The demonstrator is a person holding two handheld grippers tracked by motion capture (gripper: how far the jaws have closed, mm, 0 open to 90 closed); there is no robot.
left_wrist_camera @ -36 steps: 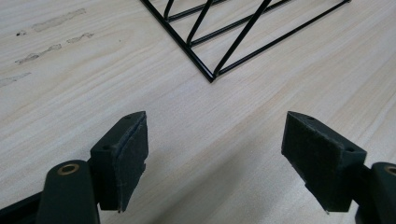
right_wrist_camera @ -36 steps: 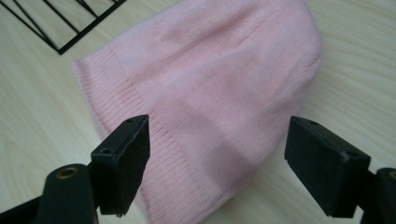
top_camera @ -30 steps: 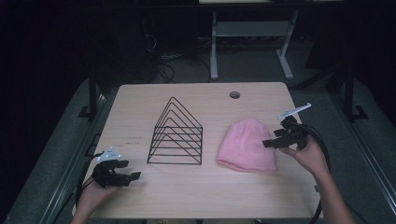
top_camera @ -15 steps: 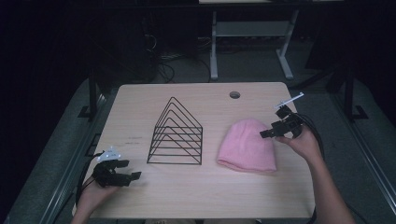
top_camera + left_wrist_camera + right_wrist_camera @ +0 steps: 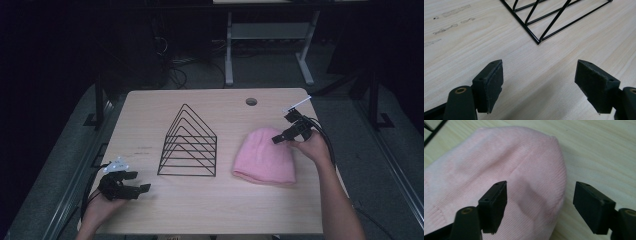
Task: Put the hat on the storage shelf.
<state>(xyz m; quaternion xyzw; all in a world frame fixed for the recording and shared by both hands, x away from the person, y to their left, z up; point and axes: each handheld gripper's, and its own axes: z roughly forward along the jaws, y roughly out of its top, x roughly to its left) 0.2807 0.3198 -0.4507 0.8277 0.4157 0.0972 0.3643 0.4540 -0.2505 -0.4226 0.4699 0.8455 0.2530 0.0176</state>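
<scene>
In the high view we see a pale wooden worktop across the middle of the frame. A black wire rack stands at its centre, and a pink beanie lies flat right of centre, apart from the rack. At the lower left, the left gripper sits low over the worktop in a hand, its jaws apart and empty, well clear of the rack. At the right, the right gripper is held by the other hand at the beanie's upper right edge, its tip over the crown. A round hole marks the worktop's far edge.

In the left gripper view we look along the left gripper, jaws wide apart over bare wood, with a corner of the rack at the upper centre of the frame.

In the right gripper view the right gripper has its jaws apart, one over the beanie and the other over bare worktop, straddling the beanie's rounded crown. We cannot tell whether either jaw touches the knit.
</scene>
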